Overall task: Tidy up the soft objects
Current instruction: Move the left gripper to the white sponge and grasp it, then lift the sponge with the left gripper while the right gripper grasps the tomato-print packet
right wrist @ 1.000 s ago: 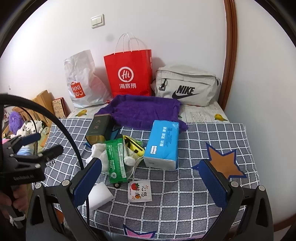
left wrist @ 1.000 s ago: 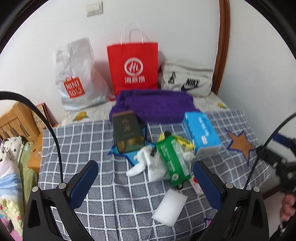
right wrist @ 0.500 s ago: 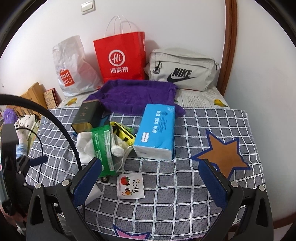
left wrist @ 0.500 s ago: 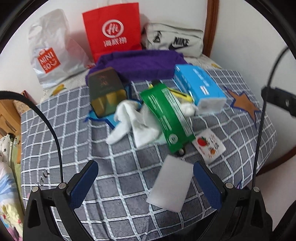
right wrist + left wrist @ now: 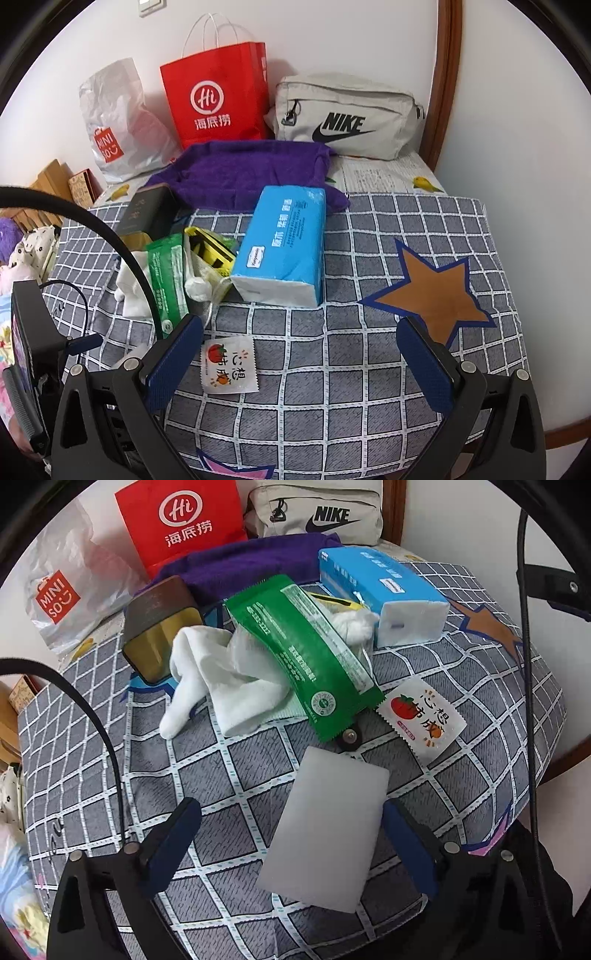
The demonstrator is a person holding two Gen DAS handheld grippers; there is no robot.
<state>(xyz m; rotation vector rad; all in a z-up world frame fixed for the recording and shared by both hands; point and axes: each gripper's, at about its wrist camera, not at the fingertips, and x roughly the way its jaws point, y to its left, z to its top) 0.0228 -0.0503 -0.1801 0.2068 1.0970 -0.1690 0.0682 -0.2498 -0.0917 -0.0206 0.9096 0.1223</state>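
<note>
A white sponge block (image 5: 325,830) lies on the checked cloth (image 5: 229,764), between the open fingers of my left gripper (image 5: 295,845), which hovers low over it. Beyond it lie white socks (image 5: 221,679), a green wipes pack (image 5: 306,653), a blue tissue pack (image 5: 380,587) and a purple towel (image 5: 251,561). My right gripper (image 5: 299,365) is open and empty above the cloth's front edge, near a small tomato sachet (image 5: 229,365). The tissue pack (image 5: 284,247), the purple towel (image 5: 251,173) and the green pack (image 5: 168,280) lie ahead of it.
A dark tin box (image 5: 159,624) stands behind the socks. A red paper bag (image 5: 218,96), a Miniso bag (image 5: 118,122) and a grey Nike bag (image 5: 347,114) line the wall. A yellow item (image 5: 212,251) lies beside the tissues. The cloth's edge falls off at the right.
My left gripper has moved forward and down toward the white sponge, which now sits between its fingers. My right gripper has moved slightly closer to the cloth.
</note>
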